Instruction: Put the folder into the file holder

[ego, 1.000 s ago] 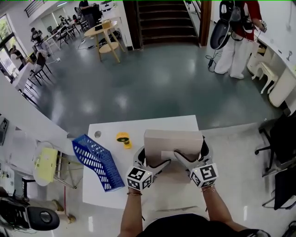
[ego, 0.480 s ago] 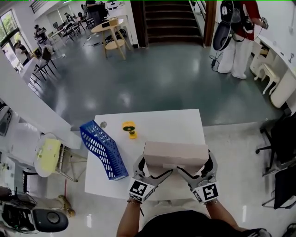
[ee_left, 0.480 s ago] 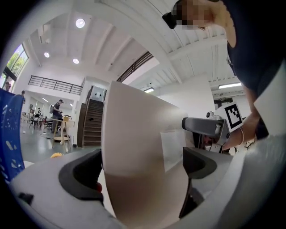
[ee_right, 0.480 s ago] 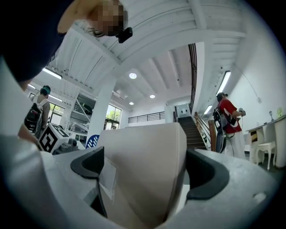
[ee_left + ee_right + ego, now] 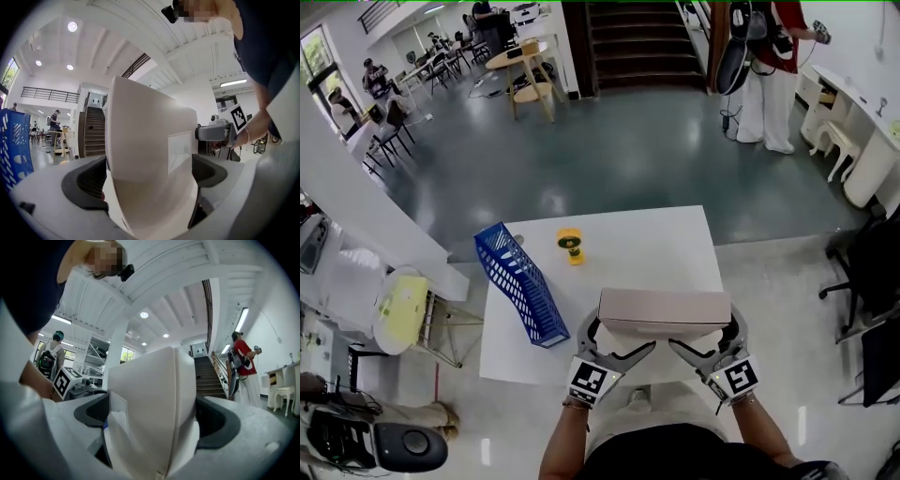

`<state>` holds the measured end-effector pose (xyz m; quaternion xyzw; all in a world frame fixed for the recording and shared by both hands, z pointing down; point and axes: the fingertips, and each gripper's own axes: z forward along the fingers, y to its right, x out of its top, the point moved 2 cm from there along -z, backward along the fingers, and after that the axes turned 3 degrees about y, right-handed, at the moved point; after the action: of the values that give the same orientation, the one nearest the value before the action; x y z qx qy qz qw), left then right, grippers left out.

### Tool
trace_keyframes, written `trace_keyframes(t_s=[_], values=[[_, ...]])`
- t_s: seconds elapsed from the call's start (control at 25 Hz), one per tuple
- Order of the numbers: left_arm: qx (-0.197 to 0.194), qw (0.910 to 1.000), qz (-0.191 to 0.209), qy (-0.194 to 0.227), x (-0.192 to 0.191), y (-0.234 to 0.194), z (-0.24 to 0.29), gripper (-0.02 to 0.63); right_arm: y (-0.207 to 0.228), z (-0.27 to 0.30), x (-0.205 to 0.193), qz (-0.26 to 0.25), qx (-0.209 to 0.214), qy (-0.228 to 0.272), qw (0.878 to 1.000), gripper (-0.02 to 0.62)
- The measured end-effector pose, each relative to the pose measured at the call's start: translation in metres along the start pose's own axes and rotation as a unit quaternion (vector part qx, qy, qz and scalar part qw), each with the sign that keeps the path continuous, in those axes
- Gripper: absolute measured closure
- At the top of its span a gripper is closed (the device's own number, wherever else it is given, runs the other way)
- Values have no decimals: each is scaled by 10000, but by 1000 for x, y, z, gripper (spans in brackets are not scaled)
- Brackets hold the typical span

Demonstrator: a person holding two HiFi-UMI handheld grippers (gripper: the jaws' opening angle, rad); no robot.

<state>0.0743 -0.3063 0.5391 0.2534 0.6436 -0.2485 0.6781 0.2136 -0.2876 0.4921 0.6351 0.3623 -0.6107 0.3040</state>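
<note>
Folder (image 5: 664, 309) lifted off table (image 5: 628, 246), left gripper (image 5: 612, 348) and right gripper (image 5: 697, 349) each clamped on it. Holder (image 5: 517, 283) empty; insertion remains.

A small yellow round object (image 5: 570, 246) sits on the white table (image 5: 656, 253), near its far edge, toward the left corner.

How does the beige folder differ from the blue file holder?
The folder is beige and solid-sided; the file holder is blue with lattice walls. The folder is gripped by the left gripper and right gripper; the file holder rests untouched on the table. Both are boxy and long.
</note>
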Motion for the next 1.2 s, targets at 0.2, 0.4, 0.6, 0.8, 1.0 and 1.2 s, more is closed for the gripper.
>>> trace_keyframes(t_s=[0.2, 0.4, 0.6, 0.8, 1.0, 1.2], values=[[-143, 9999, -38, -76, 1, 8, -11, 48, 1, -2, -11, 415, 908, -248, 9947, 32], [-126, 9998, -90, -129, -1, 14, -12, 48, 8, 6, -19, 628, 1899, -615, 9779, 32], [-41, 9993, -293, -243, -1, 18, -18, 48, -3, 13, -30, 310, 2812, -1073, 9531, 35], [101, 9979, -584, -265, 1, 24, -18, 48, 1, 12, -32, 292, 3089, -1178, 9433, 185], [637, 9950, -712, -274, 3, 15, -13, 48, -6, 15, -35, 24, 3091, -1393, 9408, 251], [1528, 9860, -611, -263, 8, 7, -33, 48, -15, 7, -36, -38, 2784, -1407, 9501, 295]])
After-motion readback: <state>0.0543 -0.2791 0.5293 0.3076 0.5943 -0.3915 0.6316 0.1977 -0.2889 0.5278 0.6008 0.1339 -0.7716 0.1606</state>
